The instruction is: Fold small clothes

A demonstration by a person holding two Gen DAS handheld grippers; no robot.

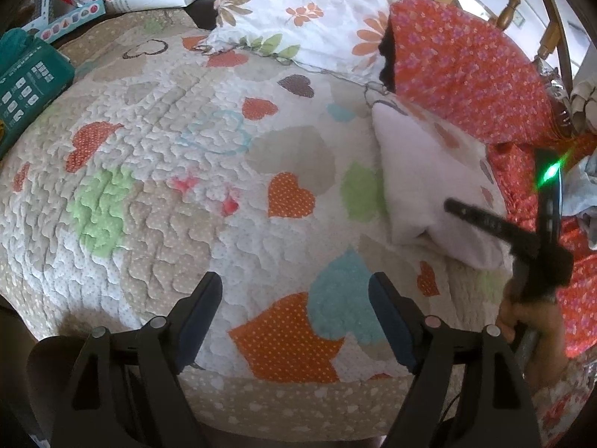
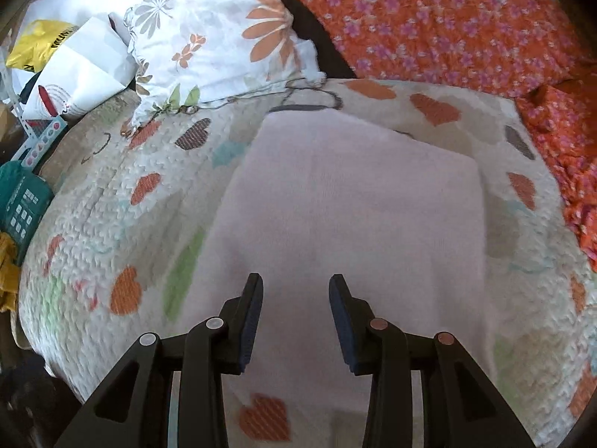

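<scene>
A folded pale pink garment (image 2: 354, 205) lies flat on the heart-patterned quilt (image 2: 112, 194). It also shows in the left wrist view (image 1: 421, 179) at the right. My right gripper (image 2: 294, 283) is open and empty, just above the near part of the garment. It shows from the side in the left wrist view (image 1: 481, 220), over the garment's near edge. My left gripper (image 1: 294, 291) is open and empty, over bare quilt (image 1: 168, 186) to the left of the garment.
A white floral pillow (image 1: 298, 11) and an orange floral blanket (image 1: 466, 67) lie at the back, with wooden chair spindles (image 1: 515, 3) behind. A teal box (image 1: 26, 86) and white paper bags (image 2: 82, 71) sit at the left edge.
</scene>
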